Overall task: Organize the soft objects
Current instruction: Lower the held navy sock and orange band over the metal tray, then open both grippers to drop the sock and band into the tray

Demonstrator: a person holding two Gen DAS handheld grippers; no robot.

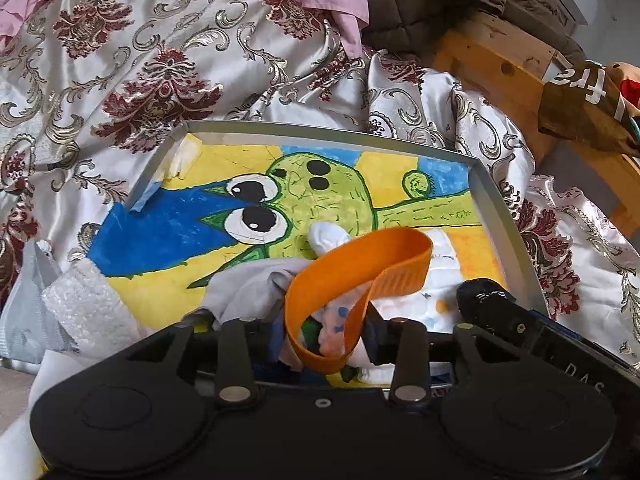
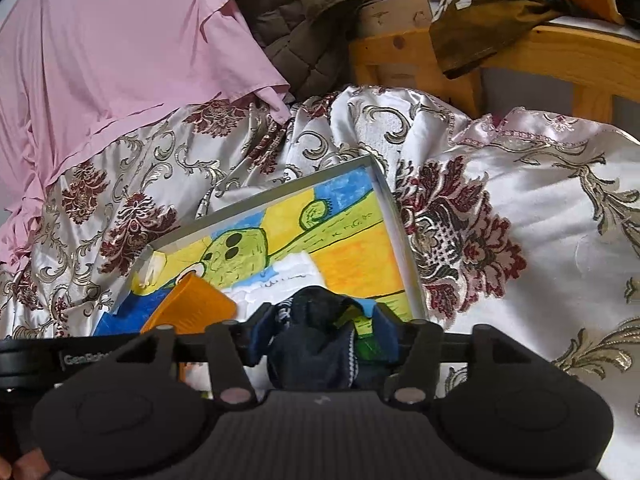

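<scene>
Closest in on the left wrist view, the left gripper (image 1: 316, 336) has its jaws parted with an orange rubber band loop (image 1: 360, 276) curling up out of the gap, plus a bundle of white and pale grey fabric, what look like rolled socks (image 1: 328, 240) with some coloured specks, bunched right there; I honestly can't tell whether the pads are pressing on anything. On the right wrist view, the right gripper (image 2: 320, 340) is parted too, with a dark navy sock (image 2: 316, 344) wadded between the fingers and a bit of green and yellow trim showing on it, and again the contact is hidden, so no idea if it's gripped or just sitting there. Both bundles sit at the near end of a shallow tray (image 1: 516, 240) with a grey metal rim, whose floor is a painted cartoon of a green big-eyed creature on yellow and blue. Some white cloth (image 2: 288, 276) lies in the tray just past the navy one. The tray rests on a shiny cream bedspread (image 1: 132, 80) with maroon and gold damask flowers. Further back there's a pink sheet (image 2: 120, 48), a quilted olive jacket (image 2: 316, 8), and a wooden bed frame (image 2: 560, 56) with a brown lettered cloth draped over it.
</scene>
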